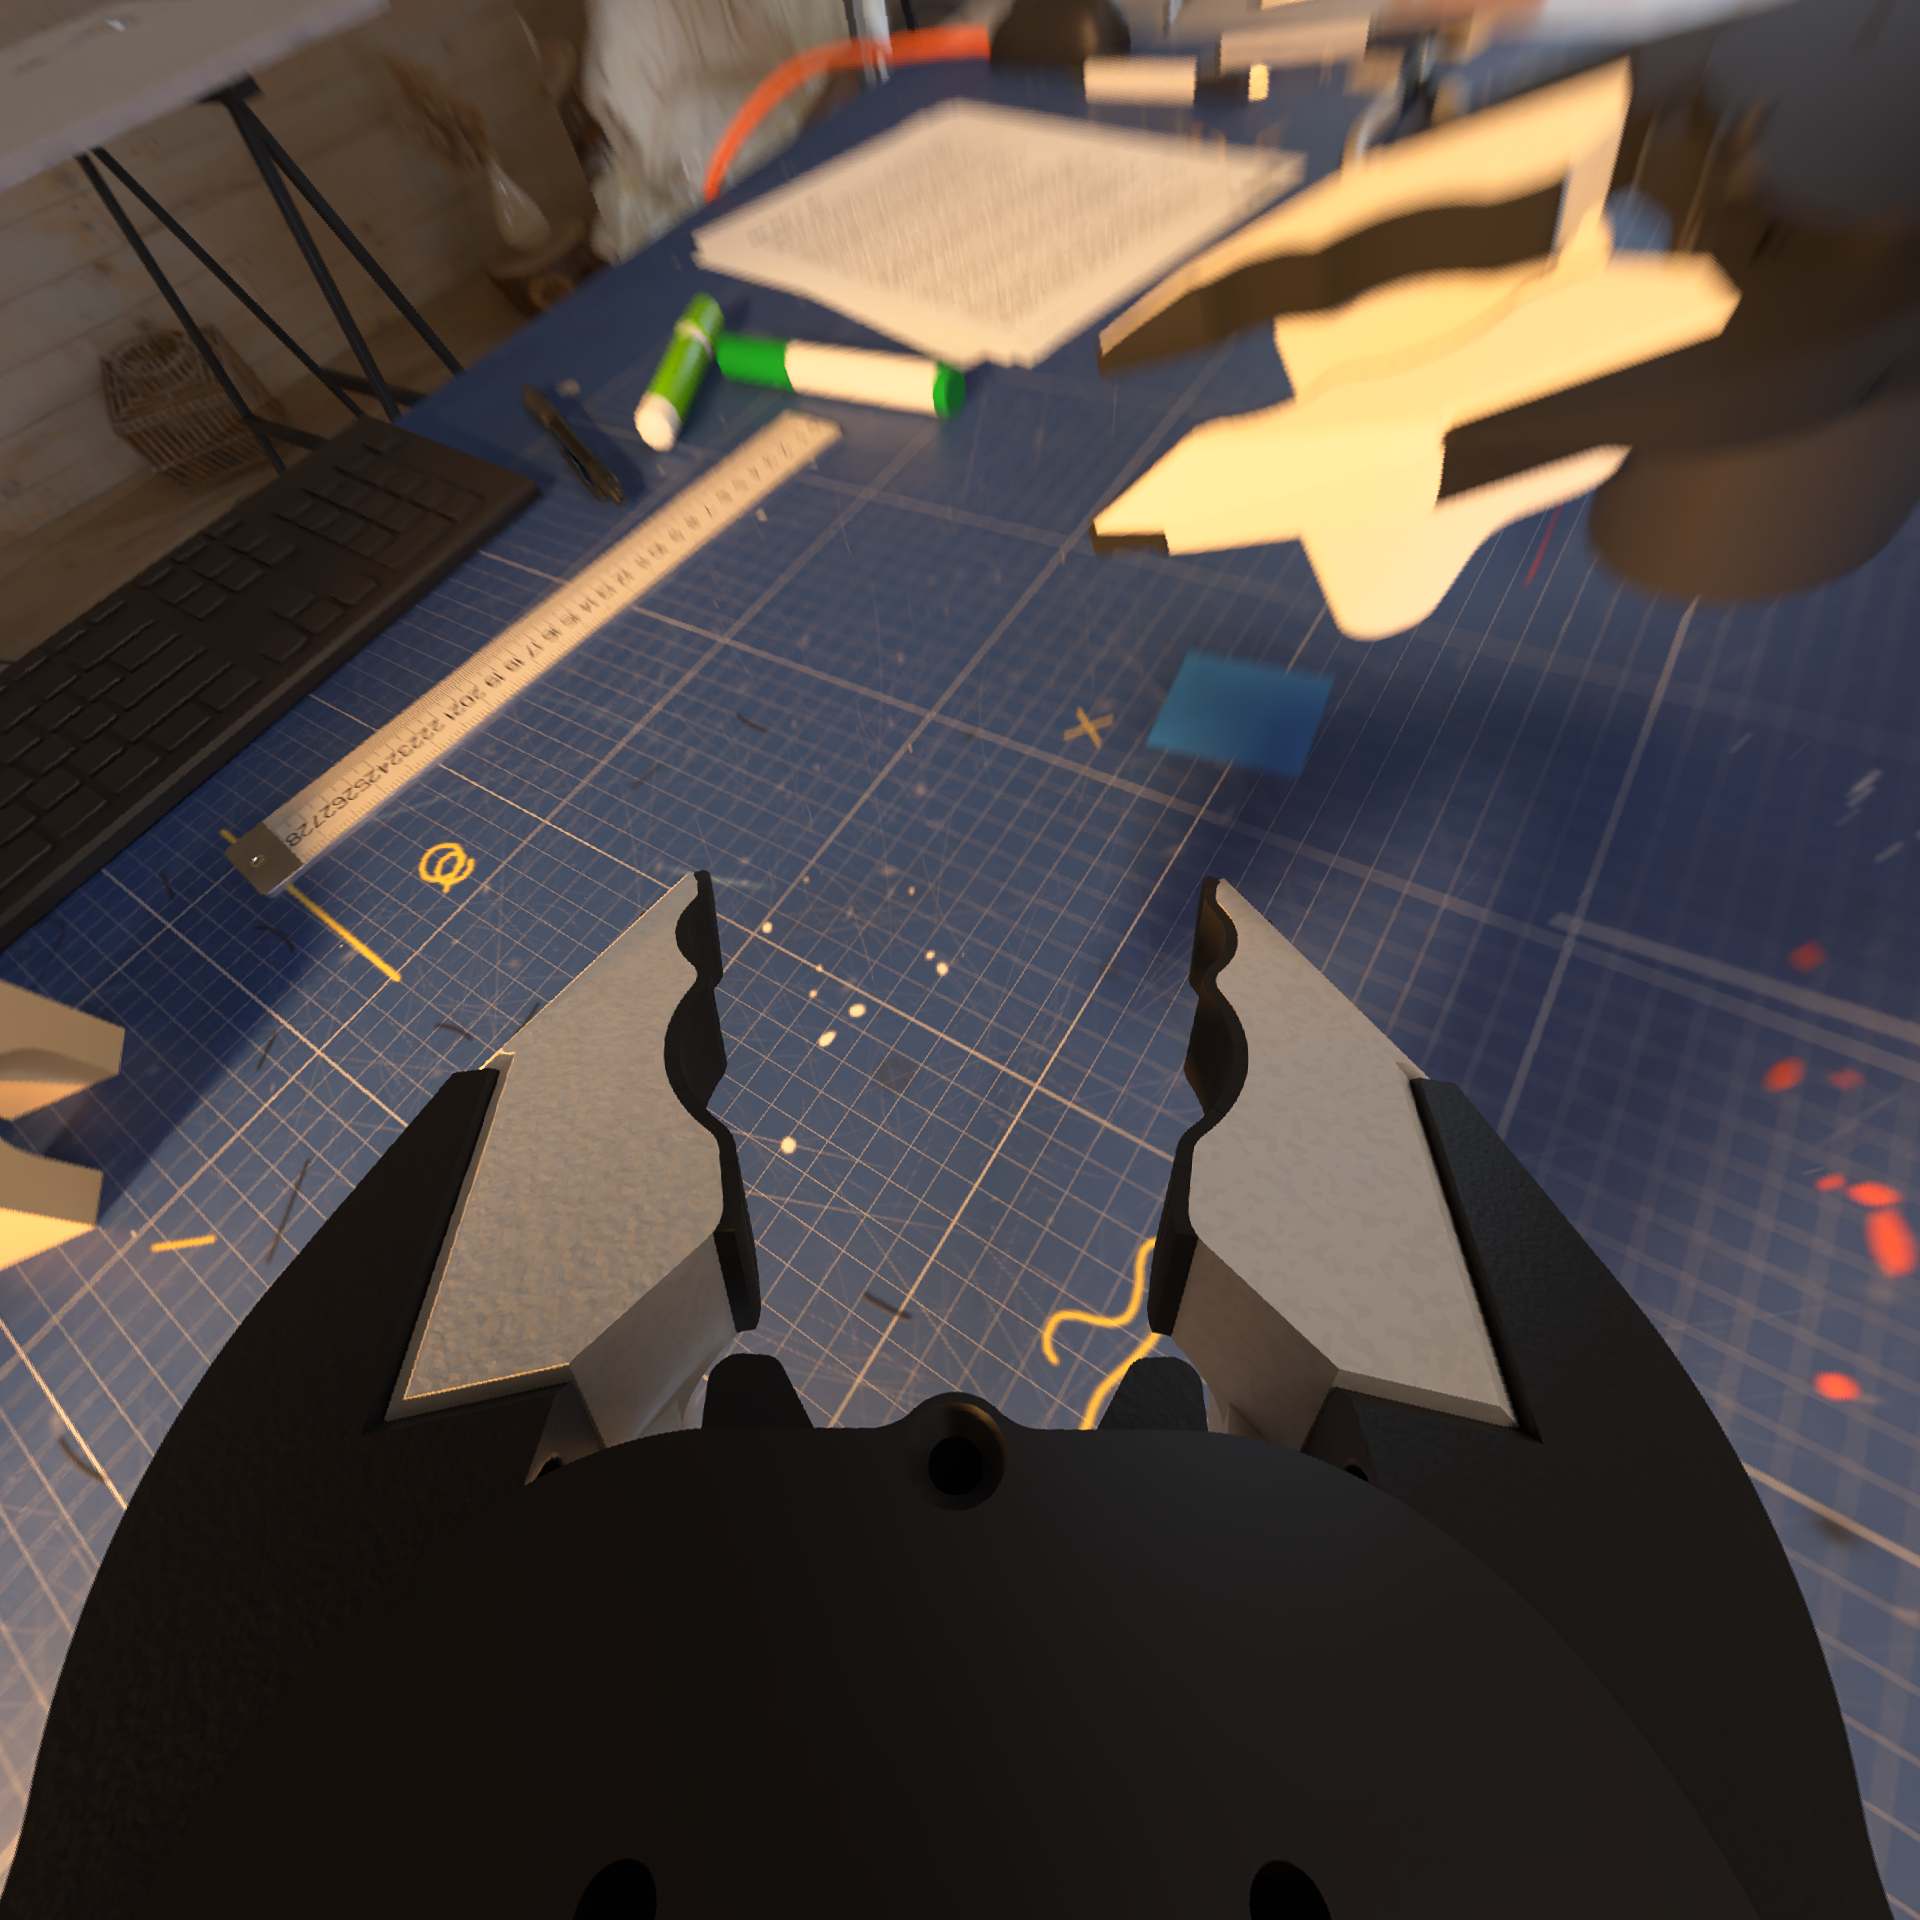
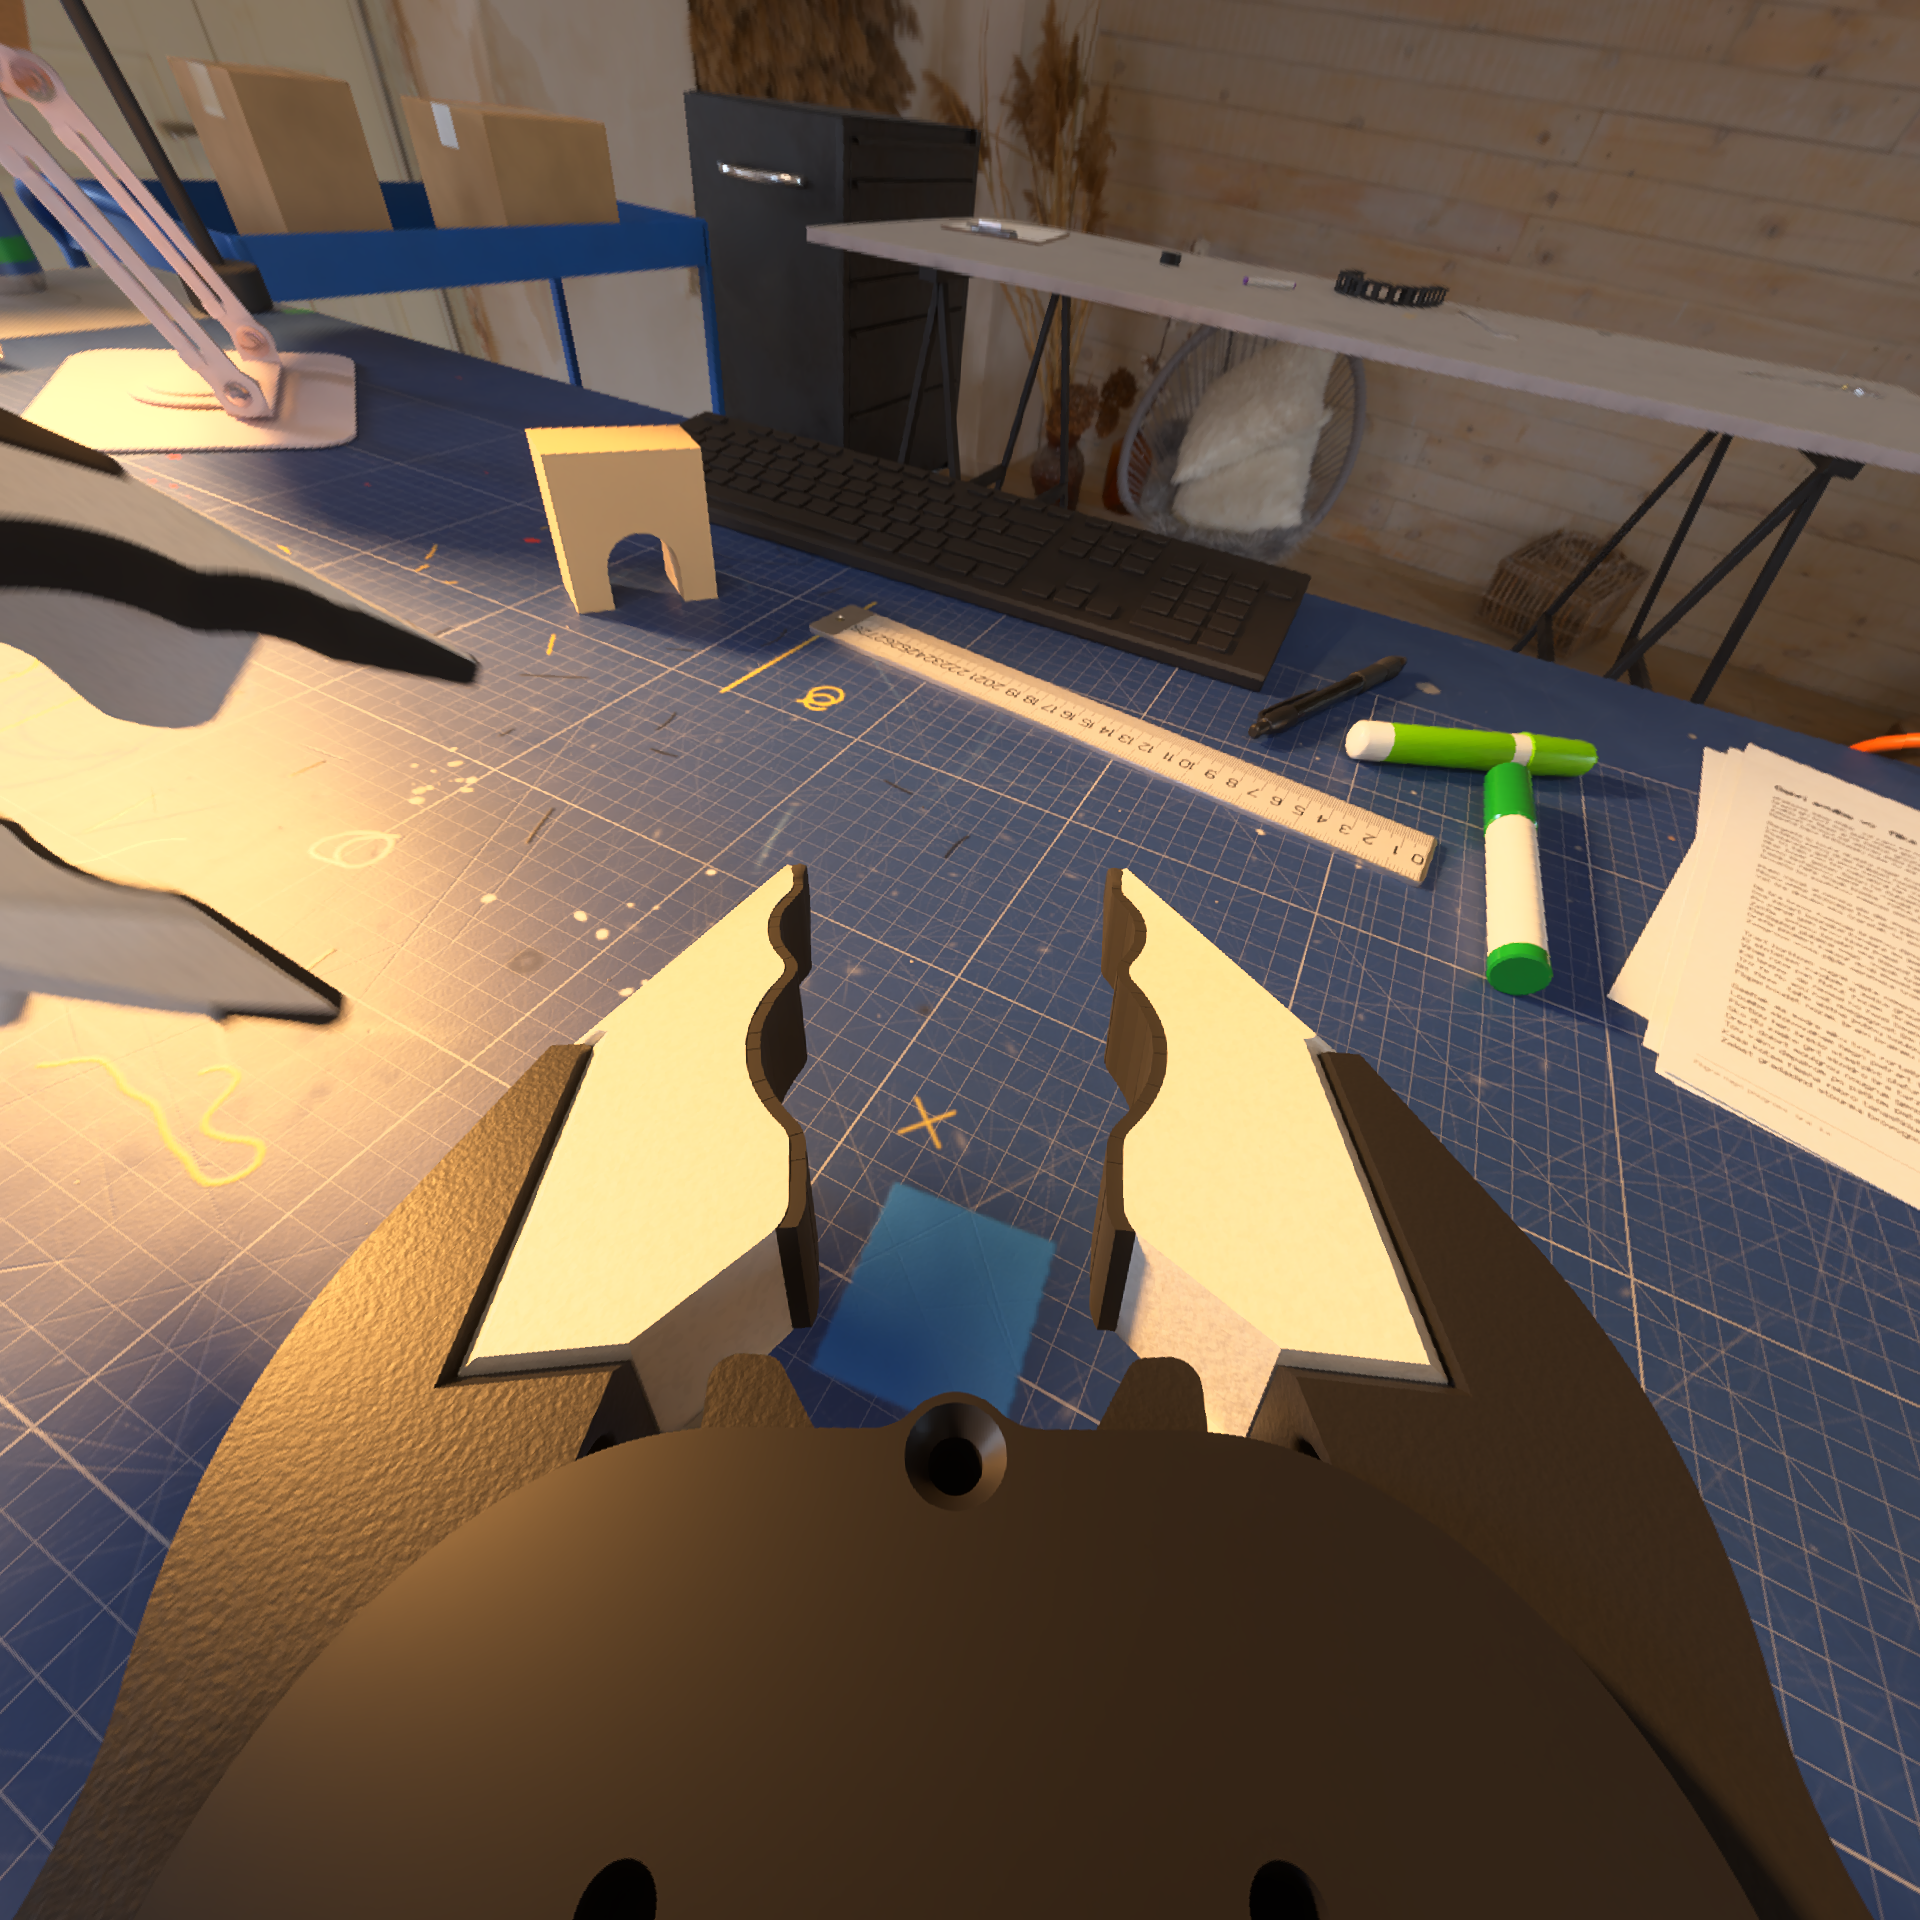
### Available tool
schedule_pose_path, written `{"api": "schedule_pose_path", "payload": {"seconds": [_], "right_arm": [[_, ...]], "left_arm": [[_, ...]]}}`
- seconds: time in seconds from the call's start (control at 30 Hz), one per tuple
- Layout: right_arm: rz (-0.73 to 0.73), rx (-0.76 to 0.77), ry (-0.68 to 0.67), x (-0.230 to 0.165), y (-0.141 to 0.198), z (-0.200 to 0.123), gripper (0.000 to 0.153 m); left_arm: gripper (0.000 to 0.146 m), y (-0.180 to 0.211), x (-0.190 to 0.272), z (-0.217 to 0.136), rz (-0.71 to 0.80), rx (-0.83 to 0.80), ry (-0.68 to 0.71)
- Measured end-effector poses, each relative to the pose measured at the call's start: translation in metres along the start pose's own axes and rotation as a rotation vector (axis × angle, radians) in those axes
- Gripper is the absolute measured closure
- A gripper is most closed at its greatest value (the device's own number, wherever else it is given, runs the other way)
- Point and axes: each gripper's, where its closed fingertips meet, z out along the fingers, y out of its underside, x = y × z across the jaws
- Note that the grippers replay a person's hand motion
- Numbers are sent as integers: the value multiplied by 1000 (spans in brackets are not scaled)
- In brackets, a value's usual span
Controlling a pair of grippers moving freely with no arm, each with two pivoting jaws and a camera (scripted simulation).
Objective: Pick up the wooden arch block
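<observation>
The wooden arch block (image 2: 623,509) stands upright on the blue cutting mat (image 2: 1039,935), next to the end of the black keyboard (image 2: 997,540). In the left wrist view only part of the block (image 1: 52,1122) shows, at the left edge. My right gripper (image 2: 956,883) is open and empty, above the mat and well short of the block. My left gripper (image 1: 956,894) is open and empty, with the block off to its left. Each gripper shows in the other's view: the left one (image 2: 405,831) at the left edge, the right one (image 1: 1101,447) at the upper right.
A metal ruler (image 2: 1122,738) lies along the keyboard's front. A black pen (image 2: 1325,696), two green markers (image 2: 1470,746) and a paper stack (image 2: 1808,956) lie to the right. A blue square (image 2: 935,1309) lies under my right gripper. A lamp base (image 2: 187,400) stands far left.
</observation>
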Motion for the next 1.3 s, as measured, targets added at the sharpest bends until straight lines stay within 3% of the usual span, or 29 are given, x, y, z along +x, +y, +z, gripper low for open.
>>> {"api": "schedule_pose_path", "payload": {"seconds": [0.17,0.37,0.5,0.63,0.9,1.1,1.3], "right_arm": [[-7,24,-11,-3,-1,0,96],[-23,20,-23,-8,1,3,95],[-24,20,-21,-8,2,3,93],[-13,34,-20,-7,2,1,92],[-11,55,-9,-4,4,4,90],[29,58,6,0,7,11,91],[6,63,-7,-6,6,13,92]], "left_arm": [[54,-29,-28,-62,-188,176,-48],[53,-37,-132,-154,-294,201,-409],[52,-12,-189,-180,-404,102,-521],[47,19,-219,-171,-467,-3,-571],[49,50,-250,-119,-563,-69,-549],[52,27,-273,-72,-512,-40,-441],[58,45,-283,-16,-415,-175,-323]]}}
